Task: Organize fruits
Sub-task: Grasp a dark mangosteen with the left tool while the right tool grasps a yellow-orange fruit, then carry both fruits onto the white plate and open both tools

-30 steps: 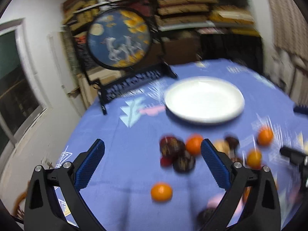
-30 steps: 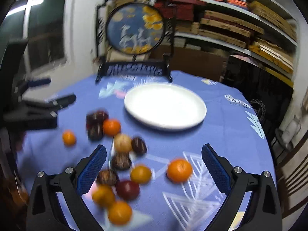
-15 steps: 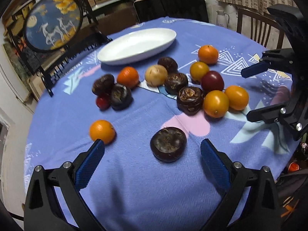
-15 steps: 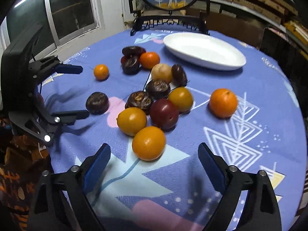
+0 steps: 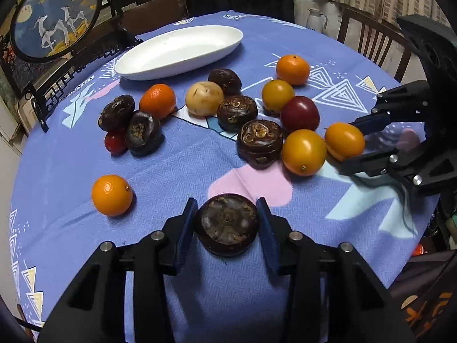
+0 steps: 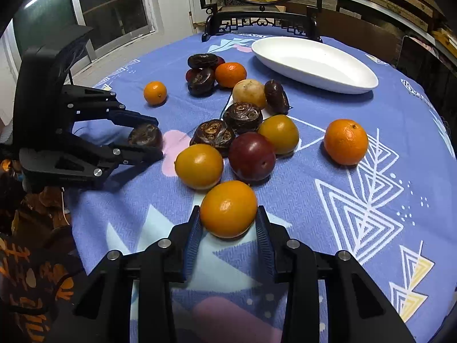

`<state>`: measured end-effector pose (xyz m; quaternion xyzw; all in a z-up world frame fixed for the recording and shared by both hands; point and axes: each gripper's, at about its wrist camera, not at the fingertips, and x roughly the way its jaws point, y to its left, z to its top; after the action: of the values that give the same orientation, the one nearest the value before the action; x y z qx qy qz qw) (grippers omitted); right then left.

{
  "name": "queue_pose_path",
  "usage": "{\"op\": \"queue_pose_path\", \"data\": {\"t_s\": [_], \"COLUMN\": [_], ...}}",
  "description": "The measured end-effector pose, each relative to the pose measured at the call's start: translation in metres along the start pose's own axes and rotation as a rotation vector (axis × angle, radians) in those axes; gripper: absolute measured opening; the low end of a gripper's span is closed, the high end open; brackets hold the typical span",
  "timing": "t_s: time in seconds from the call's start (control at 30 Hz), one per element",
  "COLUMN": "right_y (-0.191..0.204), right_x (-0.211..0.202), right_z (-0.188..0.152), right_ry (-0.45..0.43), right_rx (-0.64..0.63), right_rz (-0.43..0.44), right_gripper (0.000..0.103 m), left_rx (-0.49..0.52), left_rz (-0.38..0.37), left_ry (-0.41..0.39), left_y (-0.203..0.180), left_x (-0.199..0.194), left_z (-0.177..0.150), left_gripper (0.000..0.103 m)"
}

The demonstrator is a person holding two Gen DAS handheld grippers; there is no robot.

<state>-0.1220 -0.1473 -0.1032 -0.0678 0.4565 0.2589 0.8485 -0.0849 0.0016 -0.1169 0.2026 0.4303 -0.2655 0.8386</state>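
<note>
Dim indoor light fell from overhead, leaving small glints on the yellow-orange fruit and soft shadows; both views were sharp, with fisheye-bent, dark-vignetted edges.

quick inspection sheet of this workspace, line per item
surface: round table under a blue patterned tablecloth, wrinkled near the right edge.
job's things: white plate bare; about fourteen fruits loose on the cloth, none on the plate.
clutter: nothing seen besides the fruits.
grippers: left gripper closed around a dark brown fruit; right gripper closed around a yellow-orange fruit; both fruits sit at cloth level.
cables: nothing seen.
surroundings: round painted screen on a black stand behind the plate; wooden chair; white jug; window; shelves.
</note>
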Motion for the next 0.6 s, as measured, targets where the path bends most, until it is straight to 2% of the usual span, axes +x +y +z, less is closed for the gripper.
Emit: {"op": "queue_pose_path", "data": {"t_s": [0.07,0.13,0.23,0.4,0.47,0.6], "right_y": [-0.001,-0.005,-0.014,-0.047,-0.062,-0.105], "right_x": [-0.005,-0.014,-0.032,-0.057,-0.053,-0.019], "right_z": [0.0,0.007,0.031,0.104,0.132,0.187], "right_ry": [-0.006,-0.022,-0.086,-0.236,-0.262,-0.235], "right_rx": [-0.005,-0.011,-0.031,-0.008,0.022,0.124], "right_rz": [0.003,0.003,-0.05,-0.116,-0.138,-0.161], "right_gripper": [0.038,0.038,0.038,0.038,0.038,0.038], "left_rx": [-0.007,-0.011,-0.043,-0.126,-0.161,-0.288], "left_rz": [-0.009,0.012,0.043,0.185,0.245,0.292], "left_ry": [-0.008,-0.038,-0.114,-0.236,-0.243,-0.156], "left_y": [0.002,0.006,0.021,0.052,0.063,0.096], "left_x": [-0.005,-0.015,-0.039,-0.058,-0.051,-0.006], "left_z": [0.003,0.013,0.045,0.13,0.158,0.212], "left_gripper": [0.041,0.041,0.042,0.042,0.042,0.042]}}
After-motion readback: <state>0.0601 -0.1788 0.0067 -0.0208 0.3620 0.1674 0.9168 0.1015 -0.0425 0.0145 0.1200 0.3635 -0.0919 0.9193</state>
